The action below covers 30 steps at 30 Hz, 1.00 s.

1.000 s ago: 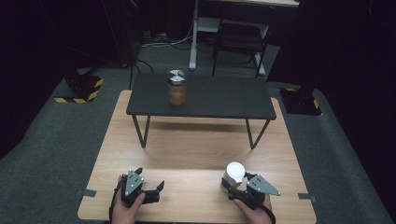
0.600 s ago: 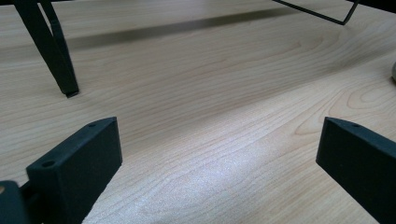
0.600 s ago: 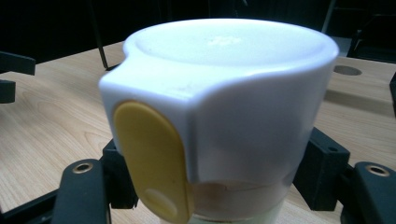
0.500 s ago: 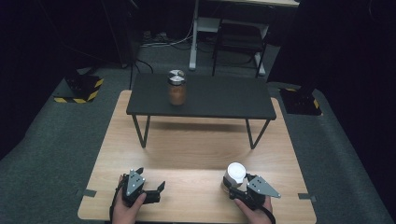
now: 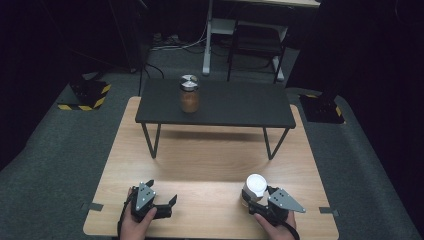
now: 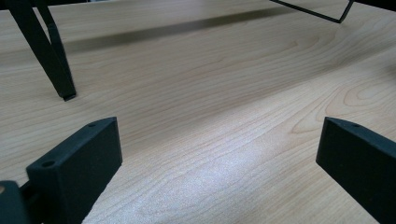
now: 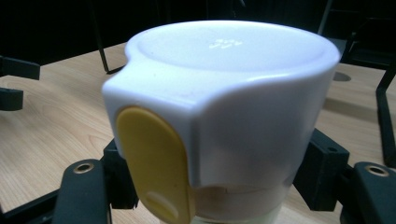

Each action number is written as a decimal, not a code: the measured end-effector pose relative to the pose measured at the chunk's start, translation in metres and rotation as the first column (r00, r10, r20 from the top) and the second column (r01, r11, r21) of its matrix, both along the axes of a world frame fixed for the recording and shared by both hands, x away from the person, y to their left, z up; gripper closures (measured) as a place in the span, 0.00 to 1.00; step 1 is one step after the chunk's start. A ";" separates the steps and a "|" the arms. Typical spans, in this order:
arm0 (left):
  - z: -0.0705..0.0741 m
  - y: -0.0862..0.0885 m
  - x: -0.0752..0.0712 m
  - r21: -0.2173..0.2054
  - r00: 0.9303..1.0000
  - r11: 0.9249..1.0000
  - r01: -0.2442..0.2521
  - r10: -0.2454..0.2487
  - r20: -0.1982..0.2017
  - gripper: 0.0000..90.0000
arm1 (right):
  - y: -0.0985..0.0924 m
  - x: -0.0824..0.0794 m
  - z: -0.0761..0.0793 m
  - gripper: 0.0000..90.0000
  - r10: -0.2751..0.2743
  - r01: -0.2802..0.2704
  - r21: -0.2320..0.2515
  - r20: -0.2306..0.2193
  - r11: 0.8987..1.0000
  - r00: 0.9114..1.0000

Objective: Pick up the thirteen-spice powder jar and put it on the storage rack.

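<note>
Right gripper jaws apparently clamp the white-lidded container on the table.

A light wooden surface stands on dark grey carpet. A small black bench with thin legs sits on its far half. Behind, a white desk frame and a dark chair fade into an unlit room. Yellow-and-black striped blocks lie on the carpet at left and right.
</note>
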<state>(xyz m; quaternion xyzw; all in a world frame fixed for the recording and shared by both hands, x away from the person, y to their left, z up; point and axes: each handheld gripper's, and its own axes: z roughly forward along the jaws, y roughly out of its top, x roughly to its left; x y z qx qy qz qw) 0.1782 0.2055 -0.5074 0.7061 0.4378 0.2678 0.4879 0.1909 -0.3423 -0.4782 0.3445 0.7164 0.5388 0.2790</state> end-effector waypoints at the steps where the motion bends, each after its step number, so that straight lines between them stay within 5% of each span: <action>1: 0.000 0.000 0.000 0.001 1.000 1.000 0.001 -0.001 -0.002 0.01 | -0.001 -0.001 0.003 0.34 0.001 -0.001 -0.002 0.002 1.000 1.000; 15: 0.000 0.000 -0.001 0.000 1.000 1.000 0.005 -0.005 -0.001 0.01 | -0.004 -0.008 0.033 0.34 -0.032 0.032 0.016 0.033 0.999 0.999; 30: 0.001 0.001 0.000 0.002 1.000 1.000 0.016 -0.016 -0.004 0.01 | 0.003 0.008 0.066 0.34 -0.029 0.027 0.067 0.040 0.997 0.999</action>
